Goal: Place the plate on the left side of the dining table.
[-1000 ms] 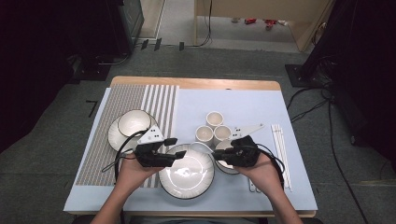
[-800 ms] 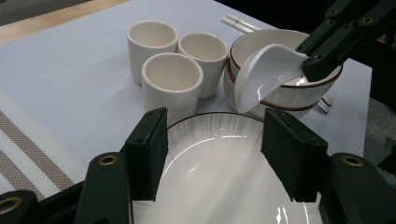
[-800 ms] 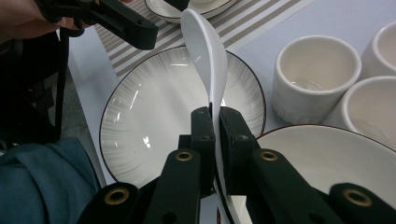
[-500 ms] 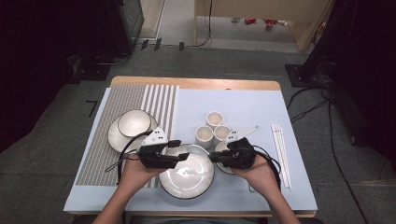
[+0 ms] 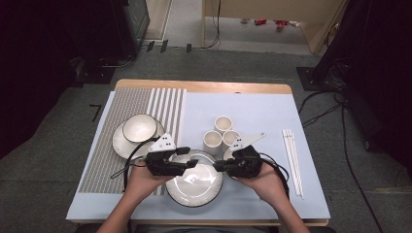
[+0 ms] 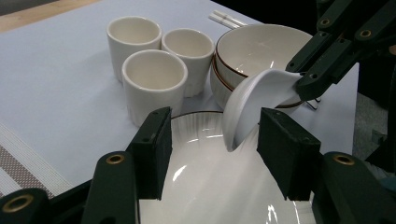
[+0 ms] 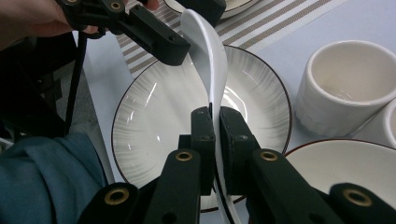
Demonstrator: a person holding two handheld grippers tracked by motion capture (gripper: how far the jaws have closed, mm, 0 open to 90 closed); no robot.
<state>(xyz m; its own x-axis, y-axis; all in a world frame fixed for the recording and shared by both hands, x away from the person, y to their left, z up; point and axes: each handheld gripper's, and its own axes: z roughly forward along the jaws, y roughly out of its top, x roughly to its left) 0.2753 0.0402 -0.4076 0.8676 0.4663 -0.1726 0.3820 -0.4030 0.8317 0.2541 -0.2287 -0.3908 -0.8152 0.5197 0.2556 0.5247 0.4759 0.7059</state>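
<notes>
A white ceramic spoon hangs tilted over the white ribbed plate. My right gripper is shut on its handle. The spoon's bowl end points toward my left gripper, whose jaws stand apart around it. That end lies close to one left jaw, and a clear gap shows on the other side. From above, the left gripper and right gripper face each other across the plate's far edge, with the spoon bridging them.
Three white cups stand just behind the plate. Two stacked bowls sit under my right hand. A bowl on a plate rests on the striped mat. White chopsticks lie at the right.
My right gripper has shifted slightly left with the spoon, from over the stacked bowls toward the left gripper. The left hand has stayed in place.
</notes>
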